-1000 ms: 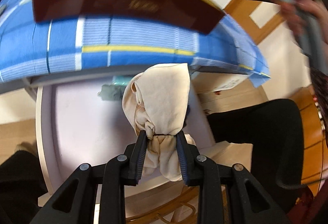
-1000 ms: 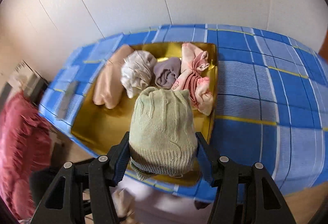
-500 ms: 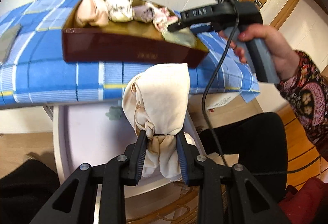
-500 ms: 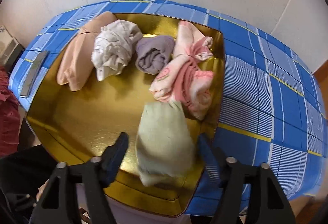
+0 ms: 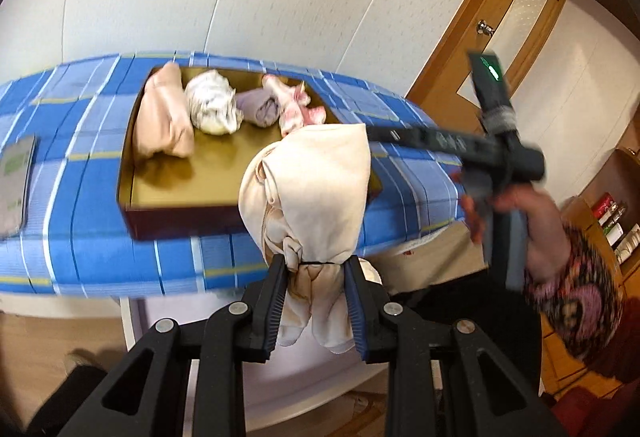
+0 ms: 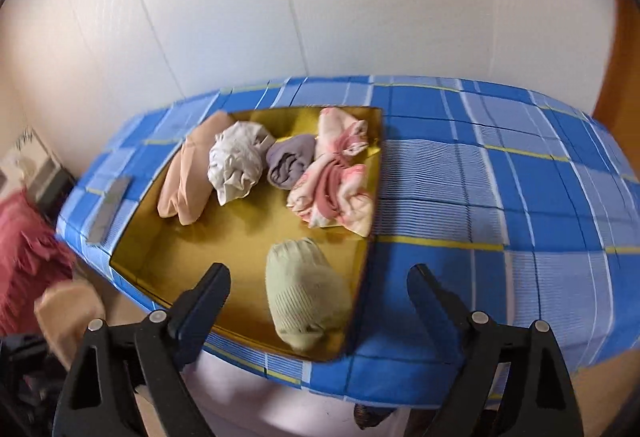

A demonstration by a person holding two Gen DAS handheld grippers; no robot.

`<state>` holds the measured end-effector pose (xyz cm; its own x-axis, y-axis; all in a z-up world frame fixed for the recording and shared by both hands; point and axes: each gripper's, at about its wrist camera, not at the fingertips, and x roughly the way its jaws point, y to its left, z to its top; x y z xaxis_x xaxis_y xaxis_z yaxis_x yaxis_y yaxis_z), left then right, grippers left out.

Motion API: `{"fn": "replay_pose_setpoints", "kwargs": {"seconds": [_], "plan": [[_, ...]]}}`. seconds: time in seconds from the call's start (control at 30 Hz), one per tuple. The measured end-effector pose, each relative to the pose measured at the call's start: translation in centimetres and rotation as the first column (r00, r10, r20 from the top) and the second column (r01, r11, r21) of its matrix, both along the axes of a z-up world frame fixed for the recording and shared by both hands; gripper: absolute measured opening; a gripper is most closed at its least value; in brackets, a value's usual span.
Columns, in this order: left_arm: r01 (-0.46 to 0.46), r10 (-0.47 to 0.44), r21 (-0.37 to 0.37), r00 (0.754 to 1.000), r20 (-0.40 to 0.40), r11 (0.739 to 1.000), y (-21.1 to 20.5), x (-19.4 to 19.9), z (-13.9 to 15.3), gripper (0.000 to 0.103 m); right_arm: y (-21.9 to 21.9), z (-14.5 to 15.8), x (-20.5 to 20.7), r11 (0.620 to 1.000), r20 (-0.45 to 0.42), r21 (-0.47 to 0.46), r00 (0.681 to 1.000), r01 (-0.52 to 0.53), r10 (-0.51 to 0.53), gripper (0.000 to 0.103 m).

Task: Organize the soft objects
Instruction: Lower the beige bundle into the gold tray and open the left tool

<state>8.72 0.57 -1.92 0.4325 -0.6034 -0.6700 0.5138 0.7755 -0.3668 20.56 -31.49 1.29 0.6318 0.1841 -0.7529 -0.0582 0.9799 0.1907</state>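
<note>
Both fingers of the left gripper (image 5: 315, 301) are clamped on the tied neck of a cream cloth bundle (image 5: 316, 189), whose bulk stands up past the fingertips with its long axis running along the fingers. That bundle hangs in front of the near edge of the table with the blue checked tablecloth (image 5: 72, 229), not yet over the gold-lined tray (image 5: 192, 177), which lies ahead and slightly left of it.

On the right gripper (image 6: 318, 285) the jaws are opening, spread wide with nothing pressed between them. The pale green knit hat (image 6: 306, 293) lies free in the tray's near right corner, below and between the fingertips, its length running from the near wall toward the tray's middle.

Along the tray's far side sit a peach folded cloth (image 6: 188, 173), a white crumpled cloth (image 6: 236, 165), a lilac roll (image 6: 290, 159) and a pink-and-cream tied bundle (image 6: 334, 181), side by side. A grey flat object (image 5: 16, 181) rests near the tablecloth's left edge.

Judging from this, the left hand has the next placement. The bare gold floor in the tray's near left part looks the likeliest spot. The right gripper, seen from the left camera extending over the near right corner, probably has to clear away first.
</note>
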Motion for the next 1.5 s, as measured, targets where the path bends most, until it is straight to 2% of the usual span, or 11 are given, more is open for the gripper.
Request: {"fn": "replay_pose_setpoints", "kwargs": {"seconds": [0.17,0.27,0.4,0.57,0.77,1.03,1.2,1.33,1.5], "plan": [[-0.011,0.010,0.018,0.999,0.033,1.000,-1.4,2.9,2.1,0.028,-2.4,-0.1,-3.8,0.997,0.077,0.048,0.995,0.061,-0.064,0.091],[-0.032,0.031,0.027,0.999,0.024,0.999,-2.3,5.5,2.8,0.028,-3.4,-1.2,-6.2,0.995,0.098,0.082,0.993,0.064,-0.072,0.091],[-0.045,0.045,0.065,0.999,0.007,0.997,-3.9,8.4,2.8,0.028,-3.5,-3.7,-8.0,0.993,0.073,0.113,0.996,0.044,-0.053,0.091],[-0.051,0.058,0.124,0.997,-0.052,0.991,-5.7,11.8,1.2,0.028,-2.6,-7.6,-9.0,0.993,-0.004,0.114,1.000,0.028,-0.028,0.091],[-0.046,0.072,0.222,0.991,-0.111,0.974,-8.0,14.9,-1.3,0.028,-1.2,-9.9,-8.8,0.996,-0.044,0.087,0.999,-0.022,0.026,0.091],[-0.043,0.093,0.290,0.982,-0.162,0.956,-9.7,16.9,-3.6,0.029,-0.3,-12.2,-8.9,0.994,-0.119,0.082,0.990,-0.067,0.076,0.091],[-0.044,0.093,0.318,0.986,-0.140,0.947,-10.5,17.1,-4.1,0.033,0.1,-13.0,-8.8,0.994,-0.145,0.076,0.985,-0.083,0.093,0.091],[-0.052,0.098,0.310,0.986,-0.137,0.949,-10.3,17.1,-4.0,0.034,0.1,-13.6,-8.6,0.994,-0.166,0.066,0.981,-0.088,0.098,0.091],[-0.089,0.124,0.254,0.985,-0.123,0.963,-9.5,16.9,-3.1,0.038,0.2,-14.4,-8.5,0.994,-0.191,0.062,0.977,-0.086,0.097,0.091]]}}
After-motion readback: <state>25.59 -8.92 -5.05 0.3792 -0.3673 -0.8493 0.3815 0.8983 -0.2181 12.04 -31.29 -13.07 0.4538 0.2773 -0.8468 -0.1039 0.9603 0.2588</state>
